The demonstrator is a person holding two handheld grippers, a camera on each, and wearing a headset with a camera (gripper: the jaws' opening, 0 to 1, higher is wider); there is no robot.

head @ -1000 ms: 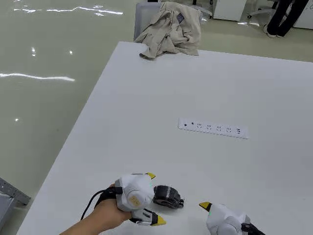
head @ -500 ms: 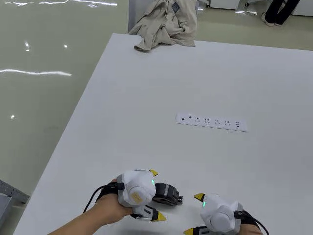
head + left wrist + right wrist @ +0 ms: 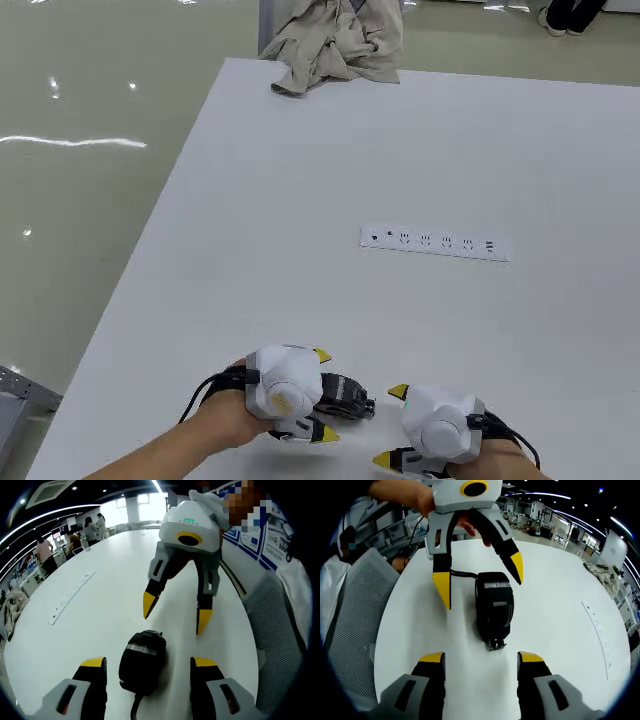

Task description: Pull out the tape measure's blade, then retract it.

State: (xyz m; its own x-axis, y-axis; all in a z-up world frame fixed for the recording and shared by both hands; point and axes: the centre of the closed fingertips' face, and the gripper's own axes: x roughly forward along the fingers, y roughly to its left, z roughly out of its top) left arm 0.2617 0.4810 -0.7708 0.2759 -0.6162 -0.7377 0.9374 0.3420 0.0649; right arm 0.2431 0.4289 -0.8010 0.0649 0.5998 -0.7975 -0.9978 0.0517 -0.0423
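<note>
A black tape measure [image 3: 347, 395] lies on the white table [image 3: 300, 200] near its front edge, blade in, with a black cord trailing from its back. My left gripper [image 3: 324, 395] stands open around it, one yellow tip on each side with a gap to the case [image 3: 142, 662]. My right gripper [image 3: 390, 426] is open just to the right, facing the blade end [image 3: 494, 610] and not touching it. In the left gripper view the right gripper [image 3: 176, 612] hovers beyond the tape measure. In the right gripper view the left gripper [image 3: 479, 579] straddles the case's far end.
A white power strip [image 3: 435, 243] lies across the middle of the table. A beige jacket [image 3: 335, 40] is heaped at the far edge. A grey mesh chair back [image 3: 355, 620] stands close behind the front edge. Floor drops away on the left.
My right gripper has come up and leftward, closer to the tape measure's blade end. The left gripper stays open around the case. The head view has tilted slightly.
</note>
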